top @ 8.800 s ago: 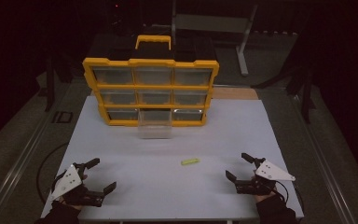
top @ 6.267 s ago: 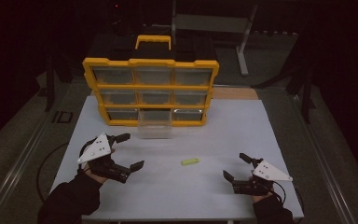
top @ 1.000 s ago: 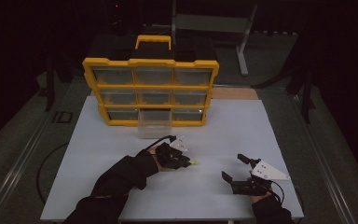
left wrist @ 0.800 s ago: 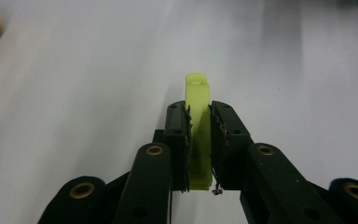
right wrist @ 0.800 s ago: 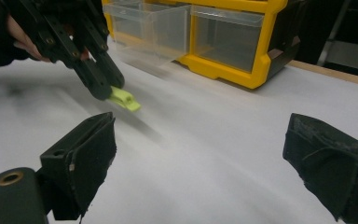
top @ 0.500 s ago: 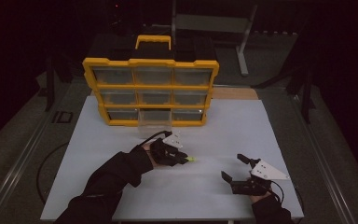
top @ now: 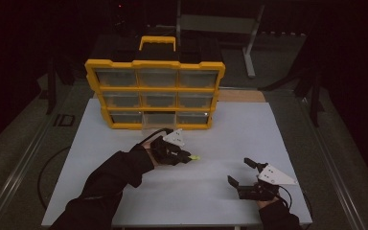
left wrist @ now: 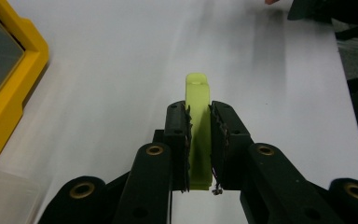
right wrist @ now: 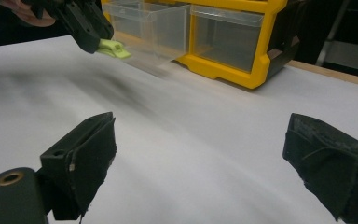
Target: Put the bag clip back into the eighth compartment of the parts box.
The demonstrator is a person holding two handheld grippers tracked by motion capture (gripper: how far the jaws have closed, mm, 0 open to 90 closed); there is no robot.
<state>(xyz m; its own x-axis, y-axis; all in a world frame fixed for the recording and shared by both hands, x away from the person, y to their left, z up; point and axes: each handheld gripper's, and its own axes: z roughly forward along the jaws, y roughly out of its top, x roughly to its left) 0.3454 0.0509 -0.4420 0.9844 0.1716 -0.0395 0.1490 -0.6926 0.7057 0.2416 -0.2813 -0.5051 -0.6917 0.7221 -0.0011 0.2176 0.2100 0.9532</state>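
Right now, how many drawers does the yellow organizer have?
9, in three rows of three in the organizer. The bottom middle drawer is pulled out toward the table; the other eight sit flush. None seem hidden.

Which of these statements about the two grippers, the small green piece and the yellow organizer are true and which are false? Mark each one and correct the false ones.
1. The left gripper is shut on the green piece. True.
2. The right gripper holds a second green piece. False: its jaws stand wide apart with nothing between them.
3. The yellow organizer stands at the far side of the white table, with a yellow handle on top. True.
4. The organizer's drawers are solid black. False: they are clear plastic in a yellow frame.
5. The right gripper is nearer the organizer than the left one. False: it sits by the table's near edge; the left gripper is closer to the organizer.
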